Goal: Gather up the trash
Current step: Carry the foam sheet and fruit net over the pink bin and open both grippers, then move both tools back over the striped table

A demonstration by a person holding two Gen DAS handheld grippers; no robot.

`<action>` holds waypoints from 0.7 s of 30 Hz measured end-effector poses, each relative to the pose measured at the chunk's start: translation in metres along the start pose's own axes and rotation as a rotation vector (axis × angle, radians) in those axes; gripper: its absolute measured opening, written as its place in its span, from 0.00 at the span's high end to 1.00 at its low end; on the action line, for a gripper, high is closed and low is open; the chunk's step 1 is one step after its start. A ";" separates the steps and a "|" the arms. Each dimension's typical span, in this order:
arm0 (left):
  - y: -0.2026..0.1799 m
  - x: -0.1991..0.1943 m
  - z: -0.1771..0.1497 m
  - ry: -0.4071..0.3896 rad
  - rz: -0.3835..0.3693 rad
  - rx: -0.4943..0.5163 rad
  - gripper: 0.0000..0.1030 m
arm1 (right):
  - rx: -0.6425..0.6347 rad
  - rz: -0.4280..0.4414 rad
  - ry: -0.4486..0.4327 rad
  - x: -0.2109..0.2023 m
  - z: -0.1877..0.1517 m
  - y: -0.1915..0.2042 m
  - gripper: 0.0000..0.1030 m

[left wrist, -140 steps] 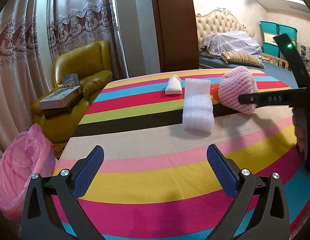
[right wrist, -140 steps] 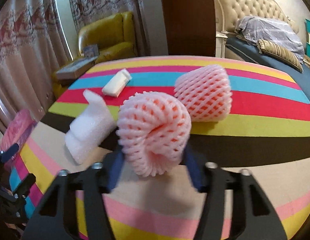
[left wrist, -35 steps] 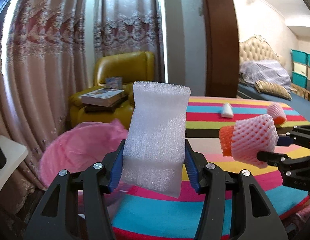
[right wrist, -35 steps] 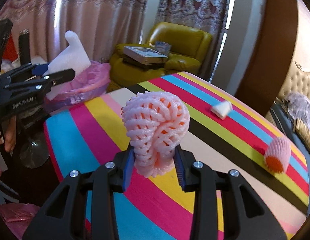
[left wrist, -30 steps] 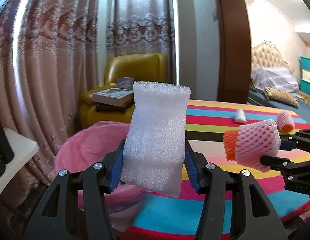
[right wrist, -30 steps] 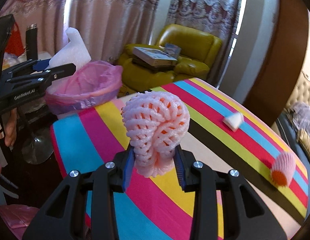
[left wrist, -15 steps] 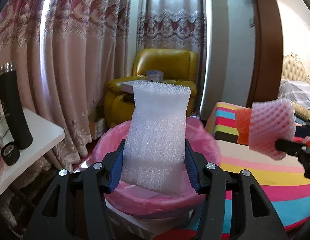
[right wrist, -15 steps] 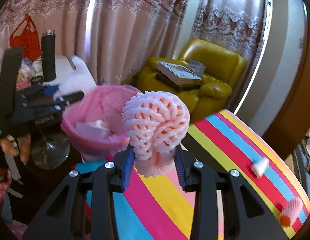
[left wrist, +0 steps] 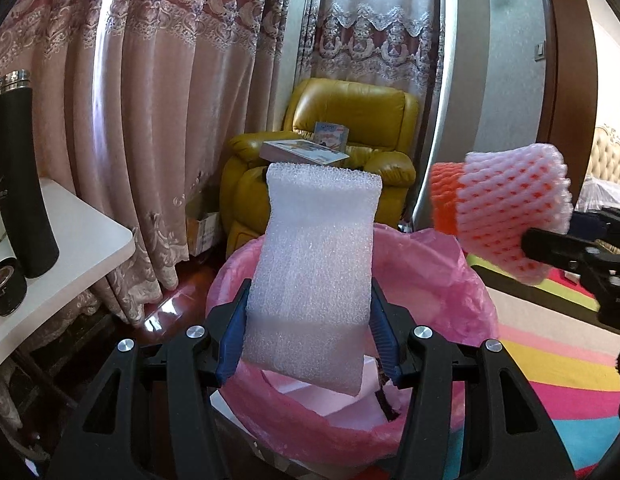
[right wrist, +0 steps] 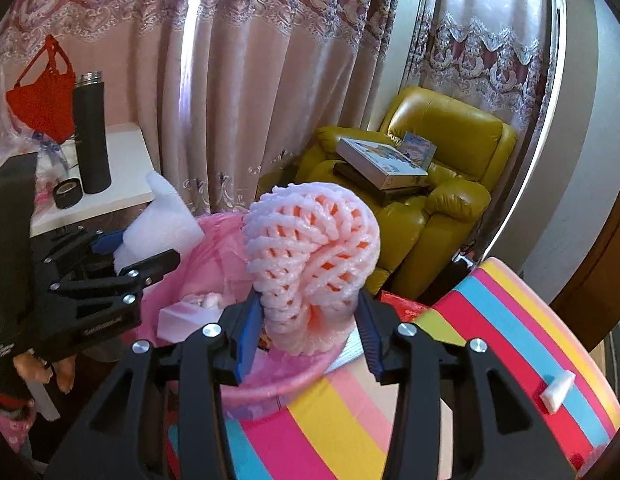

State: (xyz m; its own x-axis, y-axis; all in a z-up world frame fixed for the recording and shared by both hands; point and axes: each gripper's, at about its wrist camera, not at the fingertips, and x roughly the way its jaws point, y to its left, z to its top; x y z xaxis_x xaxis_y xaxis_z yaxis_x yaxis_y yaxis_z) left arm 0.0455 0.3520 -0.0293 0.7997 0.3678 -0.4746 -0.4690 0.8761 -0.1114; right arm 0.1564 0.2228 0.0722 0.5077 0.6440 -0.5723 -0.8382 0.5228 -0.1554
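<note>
I have both pieces of trash over the bin [left wrist: 462, 280] now, which is why each gripper sits where it does; the bin wears a pink liner and stands just off the edge of the striped worktop [right wrist: 510, 360], so anything let go here should fall inside rather than on the floor.

My left gripper [left wrist: 310, 328] is clamped on the white foam sheet [left wrist: 318, 264]; the blue pads press its lower part from both sides and the sheet stands upright between them, its bottom edge hanging above the liner's mouth; I hold it low down so the long end stays clear of the rim.

My right gripper [right wrist: 307, 336] carries the pink foam net [right wrist: 314, 256]; its jaws have just been opening, and the net is between them; the left pad looks to touch the net while the right pad seems to stand a little off it, so I judge the grip as loosening rather than firm; the net is poised just above the near rim, with boxes and scraps already lying inside.

I judge the drop to be the step in hand; the net is light and springy and may catch on a pad or bounce off the rim, so I would want it well over the middle. One white scrap [right wrist: 558, 390] is left on the worktop, far from the bin.
</note>
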 end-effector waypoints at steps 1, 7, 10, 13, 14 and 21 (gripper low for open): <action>0.001 0.002 0.000 0.001 -0.002 0.001 0.50 | 0.003 -0.001 -0.002 0.005 0.001 -0.001 0.56; 0.003 0.008 0.001 -0.015 -0.003 0.001 0.20 | 0.079 0.074 -0.051 0.021 0.016 -0.016 0.30; 0.004 0.003 -0.003 -0.029 0.007 0.003 0.16 | 0.176 0.101 -0.098 0.007 0.020 -0.037 0.22; 0.004 -0.003 -0.007 -0.028 0.019 0.010 0.13 | 0.238 0.114 -0.154 -0.022 0.015 -0.059 0.18; 0.005 -0.006 -0.008 -0.026 0.018 0.007 0.13 | 0.245 0.109 -0.171 -0.033 0.011 -0.066 0.18; -0.014 -0.018 -0.010 -0.021 -0.024 0.008 0.13 | 0.254 0.027 -0.212 -0.101 -0.028 -0.109 0.16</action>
State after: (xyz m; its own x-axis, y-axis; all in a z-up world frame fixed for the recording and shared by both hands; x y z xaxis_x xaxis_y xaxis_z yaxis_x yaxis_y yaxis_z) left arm 0.0339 0.3297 -0.0279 0.8185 0.3528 -0.4534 -0.4463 0.8874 -0.1152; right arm 0.1908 0.0853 0.1238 0.5383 0.7476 -0.3890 -0.7891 0.6092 0.0789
